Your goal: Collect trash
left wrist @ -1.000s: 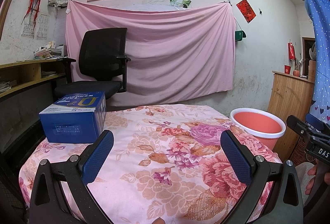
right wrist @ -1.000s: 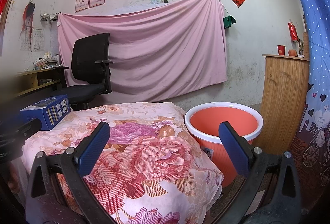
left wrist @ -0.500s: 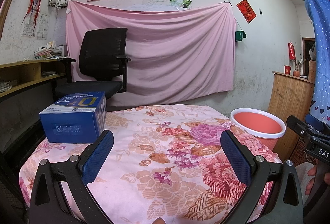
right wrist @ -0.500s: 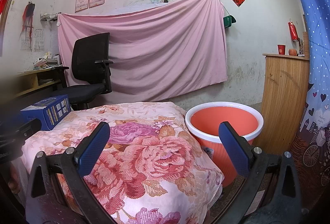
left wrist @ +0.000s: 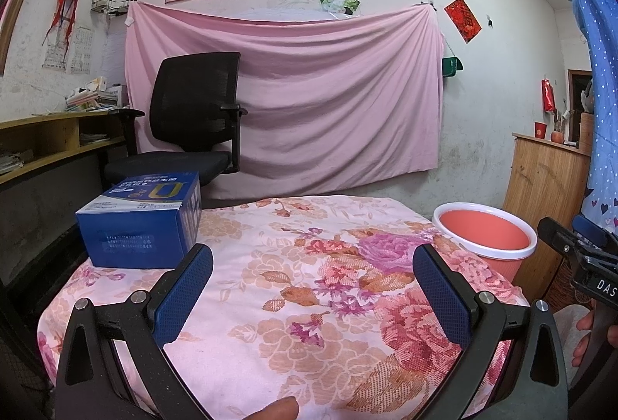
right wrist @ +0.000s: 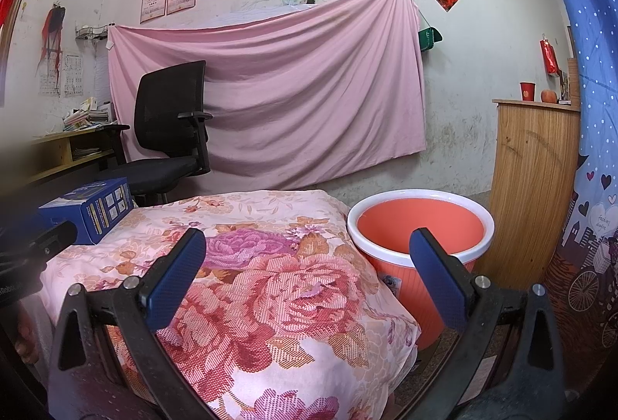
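Observation:
A blue cardboard box point(left wrist: 143, 223) stands at the far left of a table covered with a floral pink cloth point(left wrist: 293, 288); it also shows in the right wrist view point(right wrist: 92, 207). An orange bin with a white rim point(left wrist: 486, 238) stands on the floor right of the table, and in the right wrist view point(right wrist: 421, 227) too. My left gripper point(left wrist: 313, 257) is open and empty over the near table, the box just beyond its left finger. My right gripper point(right wrist: 309, 242) is open and empty over the table's right edge beside the bin.
A black office chair point(left wrist: 193, 118) stands behind the table, before a pink sheet point(left wrist: 309, 103) hung on the wall. A wooden cabinet point(right wrist: 533, 180) is right of the bin. Shelves with papers point(left wrist: 46, 141) run along the left.

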A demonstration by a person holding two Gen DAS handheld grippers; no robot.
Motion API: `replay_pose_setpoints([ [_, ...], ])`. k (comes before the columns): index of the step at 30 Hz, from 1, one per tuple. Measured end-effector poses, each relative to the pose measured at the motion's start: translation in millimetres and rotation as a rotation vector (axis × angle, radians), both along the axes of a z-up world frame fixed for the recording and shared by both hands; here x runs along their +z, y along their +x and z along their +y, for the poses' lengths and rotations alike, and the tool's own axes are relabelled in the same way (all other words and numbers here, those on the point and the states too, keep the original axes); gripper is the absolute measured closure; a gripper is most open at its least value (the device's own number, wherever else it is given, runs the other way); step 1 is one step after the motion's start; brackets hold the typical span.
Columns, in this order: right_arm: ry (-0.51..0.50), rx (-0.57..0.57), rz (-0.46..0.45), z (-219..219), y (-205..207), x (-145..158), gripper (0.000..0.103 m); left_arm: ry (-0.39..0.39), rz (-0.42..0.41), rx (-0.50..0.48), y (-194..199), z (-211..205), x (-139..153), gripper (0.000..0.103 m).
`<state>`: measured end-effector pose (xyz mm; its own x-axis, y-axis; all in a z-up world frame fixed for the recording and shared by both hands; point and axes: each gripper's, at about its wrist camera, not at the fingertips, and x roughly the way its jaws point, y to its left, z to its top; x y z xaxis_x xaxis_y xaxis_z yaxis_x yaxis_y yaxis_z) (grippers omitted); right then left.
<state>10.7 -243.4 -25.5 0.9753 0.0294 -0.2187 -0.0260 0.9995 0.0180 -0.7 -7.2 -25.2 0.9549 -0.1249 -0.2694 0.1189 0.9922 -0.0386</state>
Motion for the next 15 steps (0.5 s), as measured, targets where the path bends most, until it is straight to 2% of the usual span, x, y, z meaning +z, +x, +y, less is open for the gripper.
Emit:
replay_pose_setpoints([
  [15, 0.002, 0.002, 0.005, 9.4, -5.4, -1.1, 0.0, 0.016, 0.001, 0.008, 0.0, -8.3, -2.5, 0.001],
])
